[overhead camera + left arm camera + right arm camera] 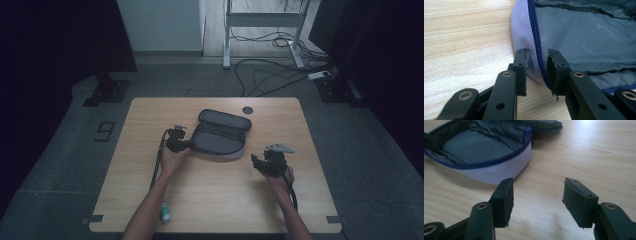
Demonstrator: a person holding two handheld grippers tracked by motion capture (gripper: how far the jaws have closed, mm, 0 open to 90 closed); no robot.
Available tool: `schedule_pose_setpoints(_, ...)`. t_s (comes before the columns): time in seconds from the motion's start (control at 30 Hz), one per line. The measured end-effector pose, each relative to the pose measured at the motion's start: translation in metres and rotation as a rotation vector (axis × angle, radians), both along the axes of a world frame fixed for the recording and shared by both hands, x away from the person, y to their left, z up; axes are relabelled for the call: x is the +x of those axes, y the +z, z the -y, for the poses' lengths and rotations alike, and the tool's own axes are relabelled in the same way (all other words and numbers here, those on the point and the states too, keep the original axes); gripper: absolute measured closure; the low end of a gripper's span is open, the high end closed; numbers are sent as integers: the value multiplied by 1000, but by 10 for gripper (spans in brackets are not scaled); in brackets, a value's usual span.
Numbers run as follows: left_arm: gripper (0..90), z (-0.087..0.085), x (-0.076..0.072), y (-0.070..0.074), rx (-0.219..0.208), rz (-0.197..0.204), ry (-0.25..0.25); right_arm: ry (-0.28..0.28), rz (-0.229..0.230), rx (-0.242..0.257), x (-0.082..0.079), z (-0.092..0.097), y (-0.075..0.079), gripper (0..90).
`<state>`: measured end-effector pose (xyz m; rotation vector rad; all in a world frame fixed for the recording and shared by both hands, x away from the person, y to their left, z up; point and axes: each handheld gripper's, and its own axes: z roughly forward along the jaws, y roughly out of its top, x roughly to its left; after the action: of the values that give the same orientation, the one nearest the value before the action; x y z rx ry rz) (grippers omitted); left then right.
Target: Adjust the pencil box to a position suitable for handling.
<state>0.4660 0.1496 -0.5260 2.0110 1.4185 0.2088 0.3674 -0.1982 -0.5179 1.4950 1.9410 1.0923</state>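
Your pouch [219, 135] lies open near the middle of the table [210, 200], its lid flap folded back toward the far edge and the grey lining showing.

Your left gripper [537, 67] sits at the pouch's left end, straddling the lavender wall and the blue zipper [537, 47]. One of the fingers [522, 65] is on the outside, the other over the lining. The rim lies between them with a slight gap on either side, so it looks bracketed rather than pinched. If you mean to hold that end, finish the squeeze on the fabric wall just below the zipper, not on the teeth, so the rim does not slip out or buckle. Keep that hand low and quiet so the pouch stays flat.

Your right gripper [537, 195] hangs over bare wood to the right of the pouch, well clear of it, its fingers apart and holding nothing. Bring it in level toward the right end, and line it up across the rim before closing.

A small green-capped bottle [165, 214] stands by your left forearm; mind your elbow there.
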Motion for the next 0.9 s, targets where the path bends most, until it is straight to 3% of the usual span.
schedule_pose_setpoints(0.13, 707, -1, 0, -1, -7, -1, 1, 4, 28, 16, 7, -4, 6, 424)
schedule_pose_setpoints(0.33, 711, -1, 0, -1, -6, -4, -1, 16, 17, 12, 16, -9, 10, 426)
schedule_pose_setpoints(0.73, 713, -3, 0, -2, -8, -13, -7, 28, 38, -3, 32, -21, 16, 436)
schedule_pose_setpoints(0.9, 712, -4, 0, -3, -14, -20, -7, 19, 50, 17, 36, -21, 21, 440)
